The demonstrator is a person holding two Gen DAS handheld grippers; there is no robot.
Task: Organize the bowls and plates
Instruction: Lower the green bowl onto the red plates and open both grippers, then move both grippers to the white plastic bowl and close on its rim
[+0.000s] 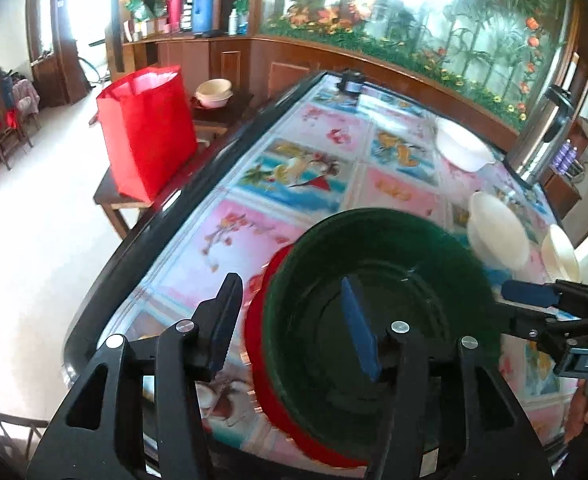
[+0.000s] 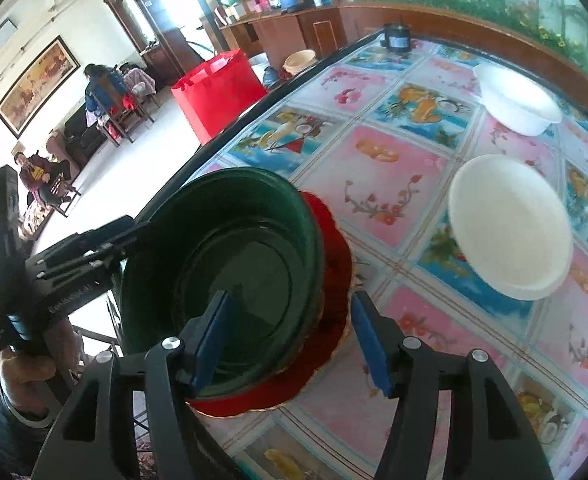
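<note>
Both grippers hang over the green bowl [image 1: 373, 300] sitting on the red plate [image 2: 333, 264]: left gripper [image 1: 294, 324] and right gripper [image 2: 294, 340] both spread wide, each straddling its rim.

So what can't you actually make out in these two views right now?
- Red plate, both views: mostly hidden under the green bowl, so whether they touch is unclear.
- Left claw, left view: one finger inside the bowl, the other outside; grip unclear.
- Smallest white bowl, left view: cut off near the right edge.
- Steel flask, left view: base hidden behind the table.

Pale floor [image 1: 34, 240], wood cabinets [image 1: 198, 56], floral mural [image 1: 433, 20].
</note>
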